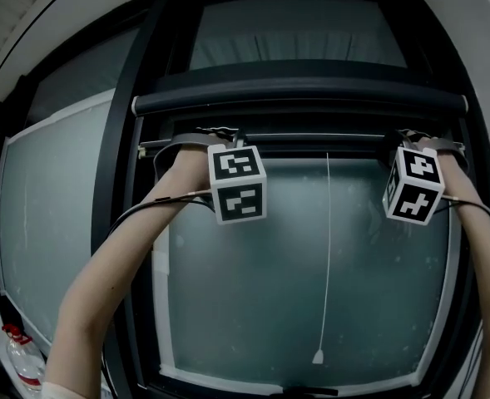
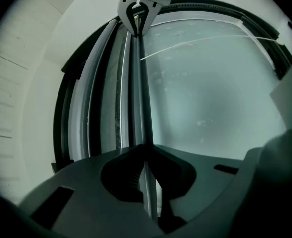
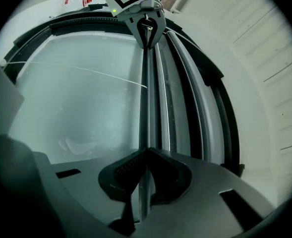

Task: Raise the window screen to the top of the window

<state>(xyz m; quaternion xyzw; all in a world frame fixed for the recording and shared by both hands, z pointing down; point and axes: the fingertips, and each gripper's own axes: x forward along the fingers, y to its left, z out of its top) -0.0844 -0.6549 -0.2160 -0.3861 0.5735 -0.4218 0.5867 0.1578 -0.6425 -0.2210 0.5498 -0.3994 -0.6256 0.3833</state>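
The window screen's thin dark handle bar (image 1: 311, 145) runs level across the window, just below the dark roller housing (image 1: 303, 102) near the window's top. My left gripper (image 1: 220, 135) is shut on the bar's left end and my right gripper (image 1: 415, 138) is shut on its right end, both arms raised. In the left gripper view the bar (image 2: 140, 88) runs straight out from the pinched jaws of the left gripper (image 2: 146, 148) to the right gripper (image 2: 139, 6). The right gripper view mirrors this: the bar (image 3: 148, 93) leaves the right gripper (image 3: 146, 150) toward the left gripper (image 3: 146, 21).
Frosted glass (image 1: 311, 273) fills the sash below the bar. A thin white pull cord (image 1: 327, 248) hangs down the glass to a small tassel (image 1: 318, 357). Black frame posts (image 1: 124, 206) stand at the left. A plastic bottle (image 1: 24, 362) sits at the lower left.
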